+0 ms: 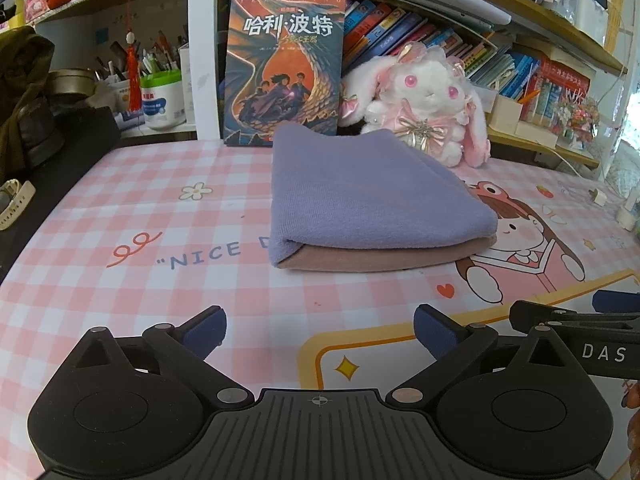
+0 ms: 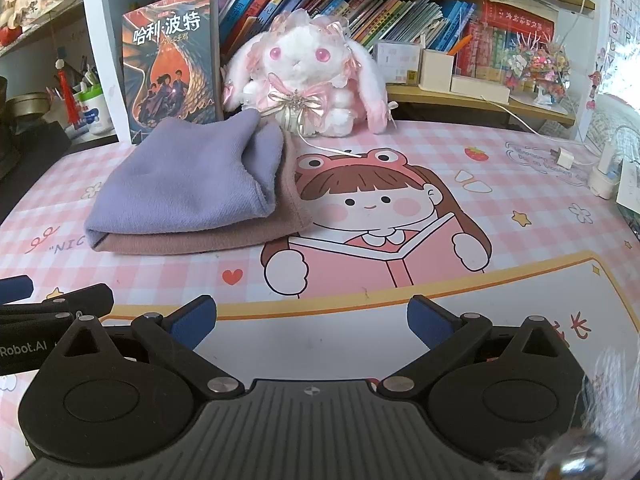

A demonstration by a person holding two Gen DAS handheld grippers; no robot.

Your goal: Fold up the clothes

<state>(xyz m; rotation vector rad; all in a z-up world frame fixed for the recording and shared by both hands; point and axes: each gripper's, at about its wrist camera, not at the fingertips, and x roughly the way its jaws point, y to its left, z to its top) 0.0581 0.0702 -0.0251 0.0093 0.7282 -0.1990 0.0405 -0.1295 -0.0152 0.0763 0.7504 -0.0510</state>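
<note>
Folded cloth [image 1: 372, 200] flat on mat [image 1: 120, 208], just before book [image 1: 284, 68]. Left gripper [image 1: 320, 330], right gripper [image 2: 312, 320] released, well short of cloth's near edge, probably hovering.

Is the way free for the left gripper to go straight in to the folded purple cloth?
Probably yes. The left gripper is open and empty, and only bare checked mat lies between it and the near fold of the folded purple cloth. The right gripper sits off to the side, out of that path.

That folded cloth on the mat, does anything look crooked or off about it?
Slightly. The purple cloth sits askew on the pinkish-brown layer, which sticks out along its right edge and front. Nothing spilled or damaged.
</note>
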